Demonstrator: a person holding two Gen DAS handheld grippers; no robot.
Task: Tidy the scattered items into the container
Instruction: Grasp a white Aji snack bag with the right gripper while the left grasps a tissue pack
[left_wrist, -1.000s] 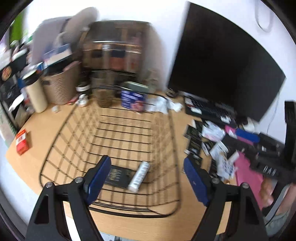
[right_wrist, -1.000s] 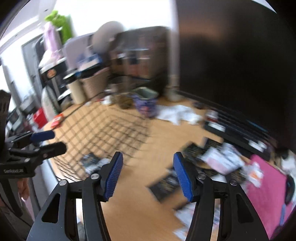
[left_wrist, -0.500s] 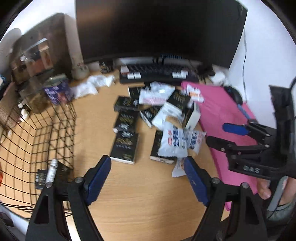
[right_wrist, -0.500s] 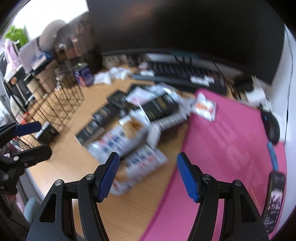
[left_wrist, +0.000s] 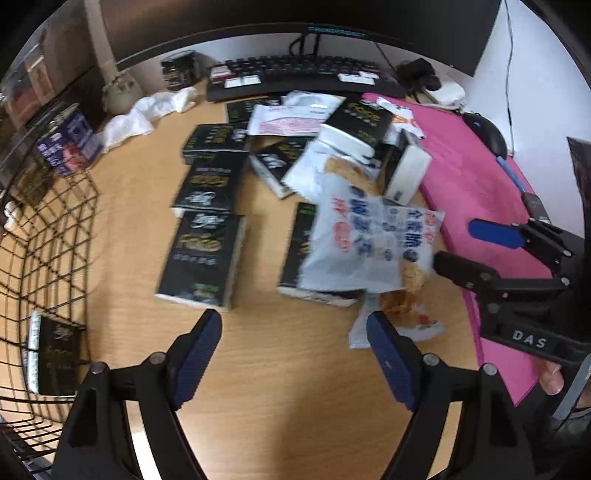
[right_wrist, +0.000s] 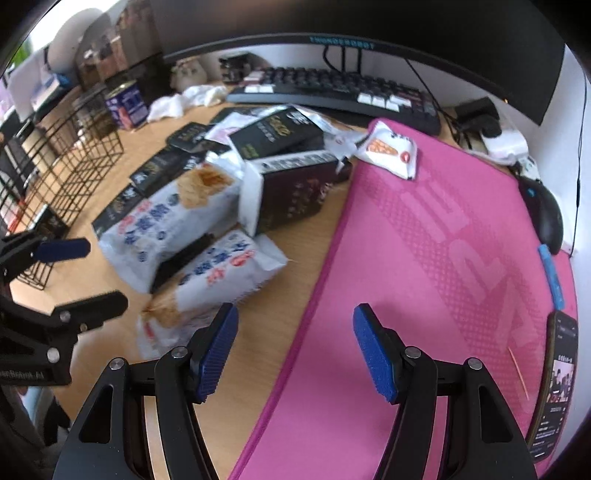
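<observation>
You're swinging both grippers off the basket (left_wrist: 44, 236) toward the pile | bare desk (left_wrist: 280, 369) lying beneath left gripper (left_wrist: 293, 332), black box (left_wrist: 201, 254) just ahead | right gripper (right_wrist: 295, 332) straddling mat (right_wrist: 424, 258) edge, snack bag (right_wrist: 218, 273) just left | both gaping empty.

Bare desk (left_wrist: 288, 369) lies open before the left tongs (left_wrist: 295, 332), up to the black boxes (left_wrist: 203, 254) and snack bags (left_wrist: 369, 243). The wire basket (left_wrist: 44, 258) walls the left; the pink mat (right_wrist: 443, 258) is mostly free.

Pink mat (right_wrist: 443, 229); black wire basket (left_wrist: 44, 236); blue-printed white packets (right_wrist: 166, 218).
</observation>
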